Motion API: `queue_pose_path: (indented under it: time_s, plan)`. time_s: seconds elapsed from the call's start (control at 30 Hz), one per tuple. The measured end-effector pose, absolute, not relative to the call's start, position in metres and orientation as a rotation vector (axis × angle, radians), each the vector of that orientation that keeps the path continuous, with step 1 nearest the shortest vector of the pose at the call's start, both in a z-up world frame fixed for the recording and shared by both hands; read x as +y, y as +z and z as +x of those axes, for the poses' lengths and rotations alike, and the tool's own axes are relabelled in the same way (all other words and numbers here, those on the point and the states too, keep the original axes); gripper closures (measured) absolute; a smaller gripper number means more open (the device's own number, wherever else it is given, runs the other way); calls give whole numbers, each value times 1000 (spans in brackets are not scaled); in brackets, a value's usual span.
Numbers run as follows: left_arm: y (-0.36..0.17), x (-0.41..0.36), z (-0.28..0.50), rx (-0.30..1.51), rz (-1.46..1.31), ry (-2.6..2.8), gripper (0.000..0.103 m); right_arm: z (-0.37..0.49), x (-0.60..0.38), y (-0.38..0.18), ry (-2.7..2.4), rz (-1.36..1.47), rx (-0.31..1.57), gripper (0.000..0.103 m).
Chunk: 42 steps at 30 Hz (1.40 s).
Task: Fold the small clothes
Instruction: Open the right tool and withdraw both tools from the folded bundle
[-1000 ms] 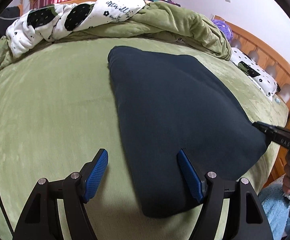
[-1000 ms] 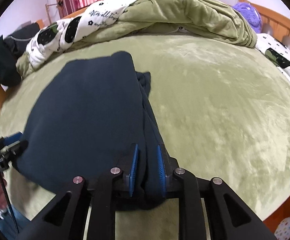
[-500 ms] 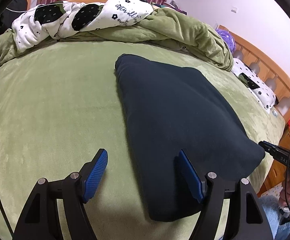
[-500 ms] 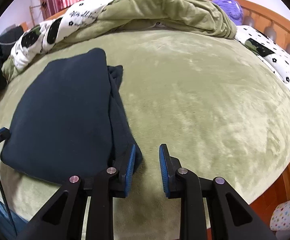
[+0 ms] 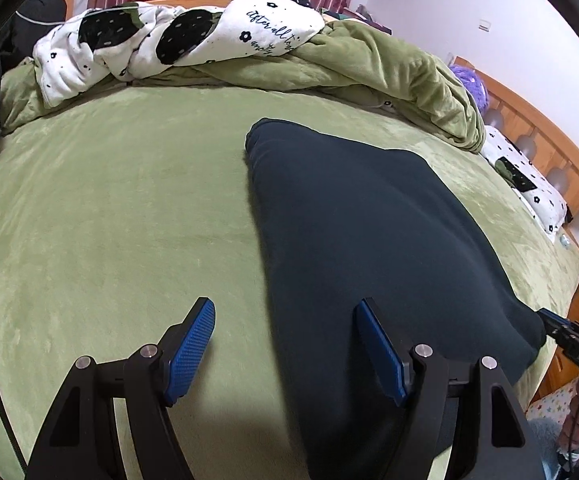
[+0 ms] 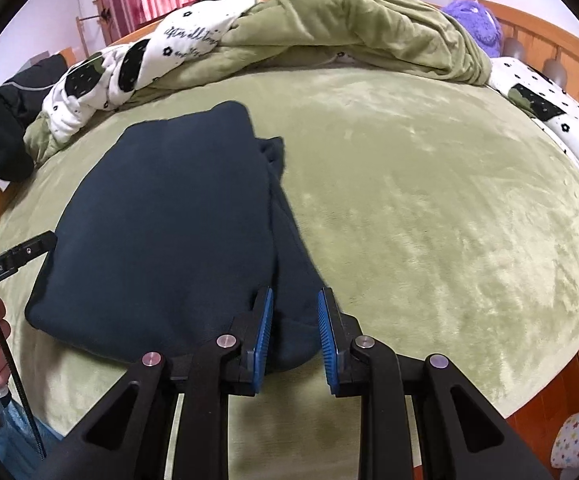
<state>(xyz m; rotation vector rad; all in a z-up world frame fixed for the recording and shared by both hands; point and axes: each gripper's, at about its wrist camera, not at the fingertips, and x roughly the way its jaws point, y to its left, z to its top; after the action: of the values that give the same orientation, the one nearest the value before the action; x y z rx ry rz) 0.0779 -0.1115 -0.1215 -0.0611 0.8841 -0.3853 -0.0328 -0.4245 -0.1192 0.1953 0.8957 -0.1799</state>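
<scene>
A dark navy garment [image 5: 369, 240] lies folded flat on the green bed; it also shows in the right wrist view [image 6: 177, 248], with a narrower layer sticking out along its right side. My left gripper [image 5: 285, 340] is open wide over the garment's near left edge, holding nothing. My right gripper [image 6: 293, 320] is partly open, its blue pads on either side of the garment's near right corner, not clamping it. The right gripper's tip [image 5: 561, 332] shows at the garment's right corner in the left wrist view.
A rumpled green duvet [image 5: 369, 64] and a white printed blanket [image 5: 161, 40] are piled at the far side of the bed. A pillow [image 6: 553, 116] and wooden headboard [image 6: 561, 52] stand at the right. The bed's near edge is just below the grippers.
My right gripper let go of the garment's corner, drew off to the right, then came back over the corner with its jaws wider. My left gripper stayed open and rose a little.
</scene>
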Motion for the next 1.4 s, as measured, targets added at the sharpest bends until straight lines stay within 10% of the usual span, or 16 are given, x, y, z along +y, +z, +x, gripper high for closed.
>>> queue_pose_path:
  time_s: [0.67,1.4]
  plan:
    - [-135,-135,173,900,-102,-342,28,5,-417,-131,-59,207,893,80]
    - [-61,-101,47,843,-70,-311,30,-41,-416,-65,-183,233,853,61]
